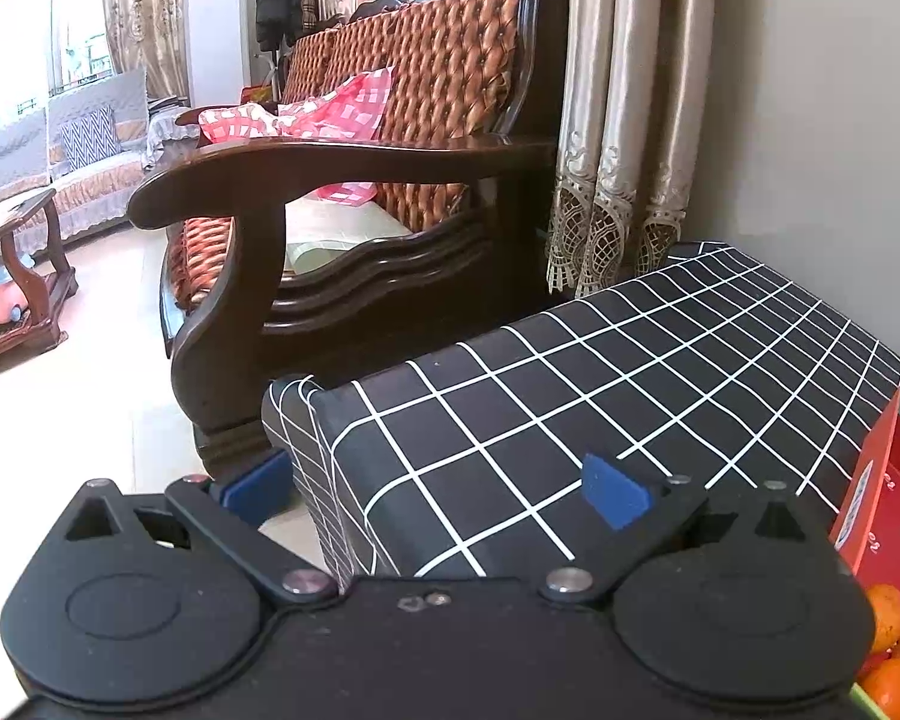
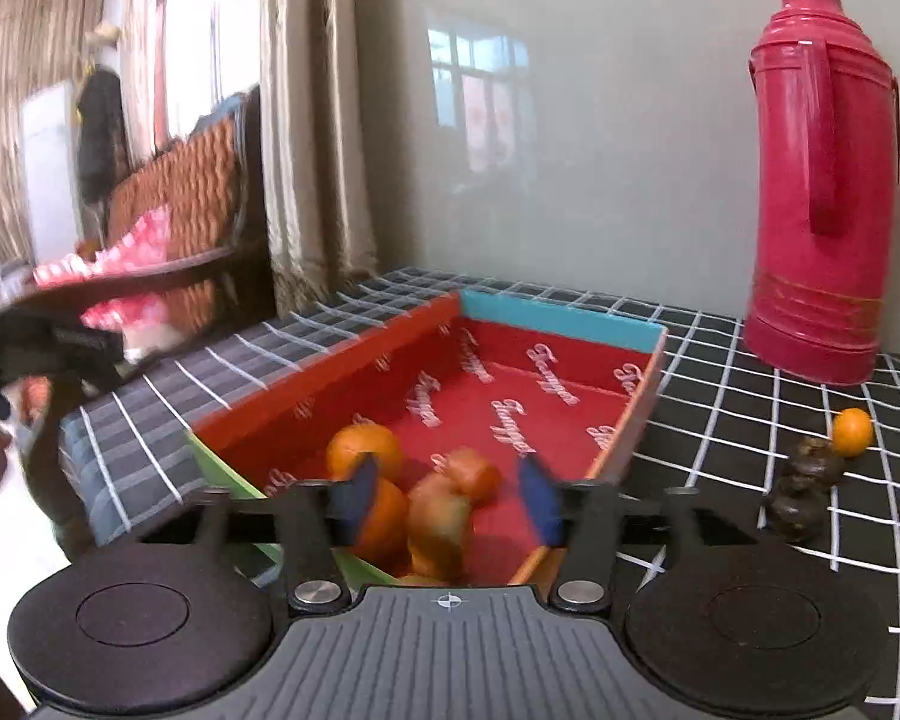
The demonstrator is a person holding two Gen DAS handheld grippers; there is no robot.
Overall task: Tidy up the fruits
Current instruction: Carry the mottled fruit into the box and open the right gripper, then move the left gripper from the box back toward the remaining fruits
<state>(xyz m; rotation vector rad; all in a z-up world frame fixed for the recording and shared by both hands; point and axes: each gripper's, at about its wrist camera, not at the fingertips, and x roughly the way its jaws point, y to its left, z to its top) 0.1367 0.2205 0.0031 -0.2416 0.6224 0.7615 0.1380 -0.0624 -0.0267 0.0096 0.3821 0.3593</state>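
Black checked tablecloth (image 1: 600, 384) beside a wooden sofa (image 1: 354, 180); both grippers' jaws spread, seemingly pinching nothing.

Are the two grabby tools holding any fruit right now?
No. The left tool is open over the checked cloth. The right tool is open above the red box, gripping no fruit.

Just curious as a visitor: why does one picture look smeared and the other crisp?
Right wrist view: motion blur smears the fruit in the red box and the sofa; the red thermos stays fairly clear. Left wrist view: sharp, bright window glare upper left, fisheye bending the checked cloth.
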